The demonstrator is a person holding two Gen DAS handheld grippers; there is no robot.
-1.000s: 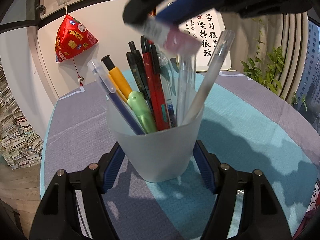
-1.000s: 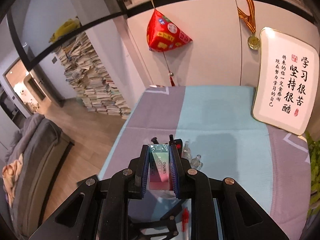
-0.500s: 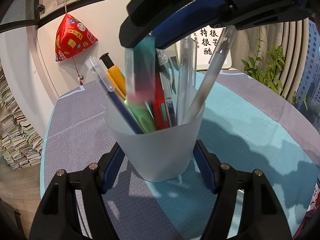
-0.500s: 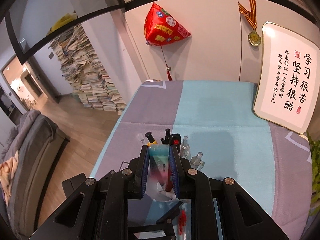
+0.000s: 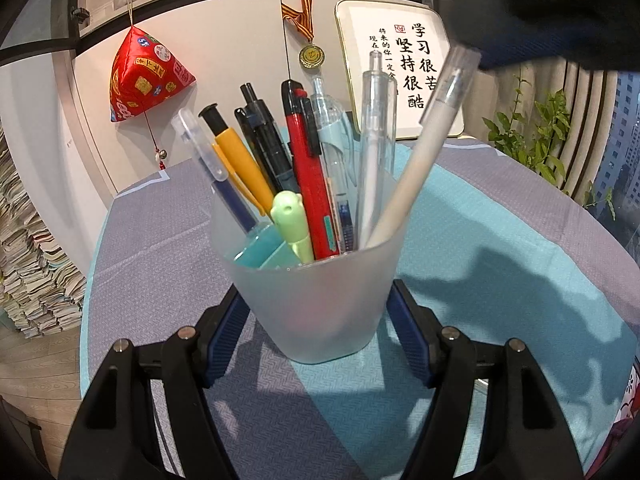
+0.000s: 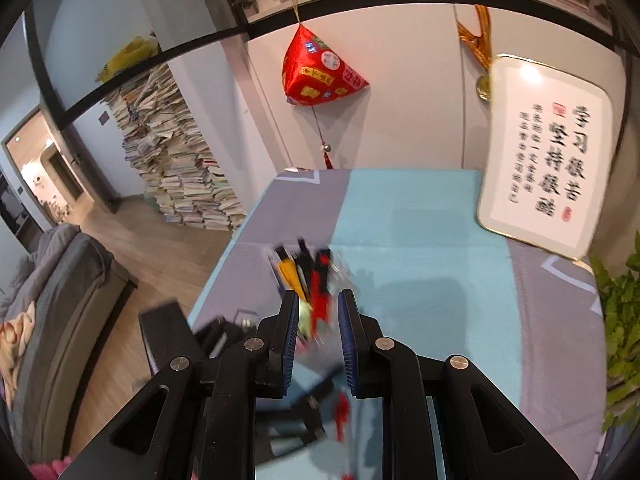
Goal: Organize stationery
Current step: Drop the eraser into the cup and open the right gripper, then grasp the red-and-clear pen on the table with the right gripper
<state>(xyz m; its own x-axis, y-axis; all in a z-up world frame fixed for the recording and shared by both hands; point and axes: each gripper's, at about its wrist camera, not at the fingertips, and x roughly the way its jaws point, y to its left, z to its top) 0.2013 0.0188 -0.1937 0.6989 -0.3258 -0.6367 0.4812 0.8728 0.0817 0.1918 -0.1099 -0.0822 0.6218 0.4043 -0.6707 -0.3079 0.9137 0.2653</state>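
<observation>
**Stationery cup: frosted holder, filled, held on the table**

Stationery cup point(image 5: 316, 300): translucent frosted plastic, tapering toward its base, standing upright on the table point(image 5: 500, 248), which is covered with a cloth in teal and grey-lilac panels. The left tongs point(image 5: 316, 320) grip it, one blue pad pressed against each side of the lower wall.

Contents, left to right in the left wrist view:
- clear-capped pen with dark blue barrel point(image 5: 212, 168), leaning left
- yellow pen with black plunger point(image 5: 236, 160), leaning left
- two black pens point(image 5: 264, 140), close together
- red pen with black clip point(image 5: 308, 168), near upright
- pale blue clear-bodied pen point(image 5: 332, 140)
- clear retractable pen point(image 5: 376, 128), upright
- cream-barrelled pen with clear cap point(image 5: 424, 152), leaning right over the rim
- light green piece with a rounded top point(image 5: 292, 220), low at the front
- teal block, apparently an eraser point(image 5: 260, 248), lying inside at the front left, just below the rim

Right tongs point(image 6: 318, 340): jaws narrow, nothing between the blue pads. They sit above and behind the cup; the pen tops point(image 6: 304, 268) show blurred just past the fingertips. In the left wrist view their dark body fills the upper right corner.

Surroundings: a framed calligraphy board point(image 5: 404, 68) leans on the wall at the table's far edge; a red fabric ornament point(image 5: 144, 76) and a medal point(image 5: 311, 55) hang on the wall; a leafy plant point(image 5: 536, 132) stands at the right; stacked books point(image 6: 180, 168) rise from the floor at the left.
</observation>
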